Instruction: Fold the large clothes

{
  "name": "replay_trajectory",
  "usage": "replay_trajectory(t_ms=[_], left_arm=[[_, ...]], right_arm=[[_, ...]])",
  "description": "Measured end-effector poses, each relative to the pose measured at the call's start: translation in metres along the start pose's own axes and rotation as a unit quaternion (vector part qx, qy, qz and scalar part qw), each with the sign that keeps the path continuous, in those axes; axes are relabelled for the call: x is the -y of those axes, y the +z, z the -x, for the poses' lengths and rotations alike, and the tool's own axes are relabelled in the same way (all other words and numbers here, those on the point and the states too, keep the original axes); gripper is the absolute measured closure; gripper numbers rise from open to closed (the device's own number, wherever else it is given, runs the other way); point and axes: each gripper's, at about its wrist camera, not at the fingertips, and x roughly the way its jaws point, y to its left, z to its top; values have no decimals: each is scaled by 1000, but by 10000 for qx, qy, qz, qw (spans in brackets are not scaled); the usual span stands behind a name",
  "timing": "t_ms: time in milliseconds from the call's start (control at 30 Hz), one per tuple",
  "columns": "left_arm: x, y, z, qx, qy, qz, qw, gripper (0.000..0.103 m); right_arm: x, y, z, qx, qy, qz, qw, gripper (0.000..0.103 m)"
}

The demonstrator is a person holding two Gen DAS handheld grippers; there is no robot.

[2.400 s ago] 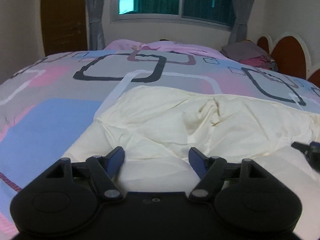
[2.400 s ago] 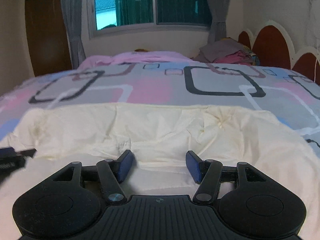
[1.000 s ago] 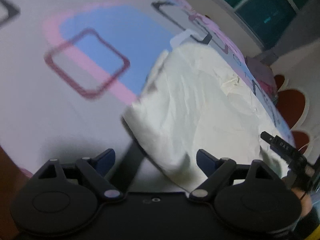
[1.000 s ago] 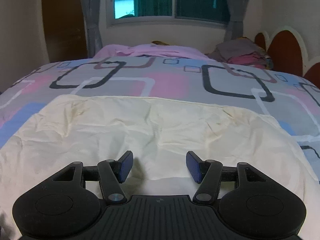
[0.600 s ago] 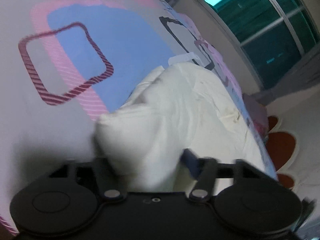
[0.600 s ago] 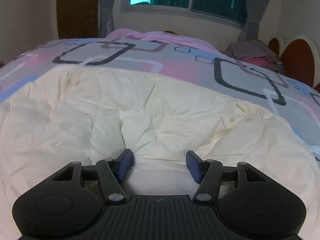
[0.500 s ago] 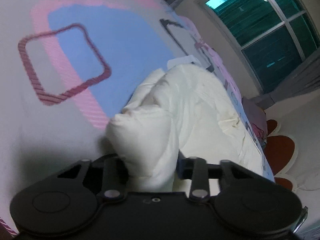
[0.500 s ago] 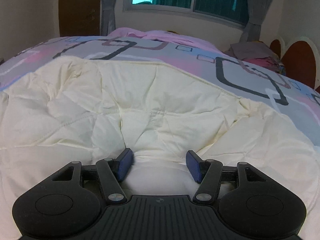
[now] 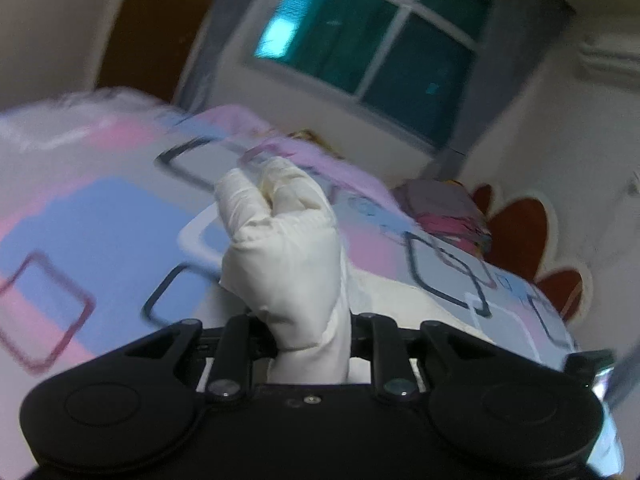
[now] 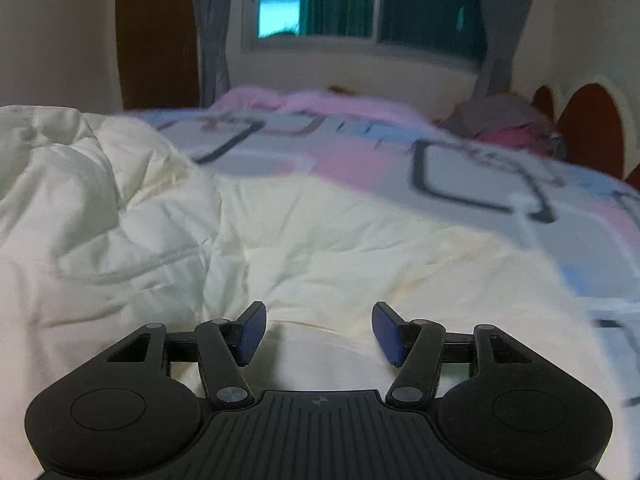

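Observation:
A large cream quilted cloth (image 10: 320, 248) lies spread on the bed. In the left wrist view my left gripper (image 9: 310, 332) is shut on a bunched corner of the cream cloth (image 9: 280, 248), which stands up between the fingers, lifted above the bed. In the right wrist view my right gripper (image 10: 318, 334) is open and empty, low over the cloth's near part. The cloth's left side (image 10: 72, 184) is raised in a fold.
The bed has a cover (image 10: 480, 184) with pink, blue and grey squares. A pink blanket (image 10: 312, 104) and a pile of clothes (image 10: 504, 124) lie at the far end. A red scalloped headboard (image 9: 520, 232) is at the right; a window (image 10: 360, 0) is behind.
My left gripper has shut on the cloth's corner and lifted it up off the bed. The cloth's left side has risen in the right wrist view. My right gripper stays open.

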Motion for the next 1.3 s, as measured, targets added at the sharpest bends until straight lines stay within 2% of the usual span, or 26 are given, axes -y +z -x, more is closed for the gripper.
replay_trajectory(t_ms=[167,300,400,500,533,667,800,933,1033,1100,1233,1300], left_arm=[[53,0,-4,128,-422,-909,9949,82],[94,-10,-5,137,-877,-1604,9831,82],[124,-25,-8,62,-1263,-2077,9700,82],[153,-45,-14,-140,-1705,-2526,9523,82],[162,-53,-17,-228,-1849,-2676,9453,82],[196,-84,-40,-629,-2242,-2991,9254,82],[221,-119,-66,-1037,-2430,-3217,9092,83],[233,-137,-99,-1448,-2501,-3193,9025,79],[240,-128,-98,-1617,-2672,-3090,8983,60],[241,-118,-90,-1711,-2835,-2977,8954,36],[238,-84,-68,-1691,-3191,-2626,8948,31],[231,-64,-57,-1590,-3308,-2336,9004,30]], right_arm=[[57,-24,52,-29,-702,-355,9969,44],[100,-51,81,-261,-1204,-894,9883,44],[118,-69,88,-528,-1074,-1346,9837,44],[126,-79,87,-638,-776,-1741,9796,46],[129,-82,87,-630,-655,-1814,9792,58],[133,-81,87,-648,-461,-1876,9790,64],[134,-84,90,-642,-395,-1797,9808,64],[137,-89,103,-558,-514,-1661,9832,64],[141,-92,112,-545,-573,-1623,9836,64],[144,-94,115,-575,-598,-1652,9828,64],[152,-91,130,-492,-716,-1793,9800,64],[156,-84,144,-320,-762,-1915,9780,64]])
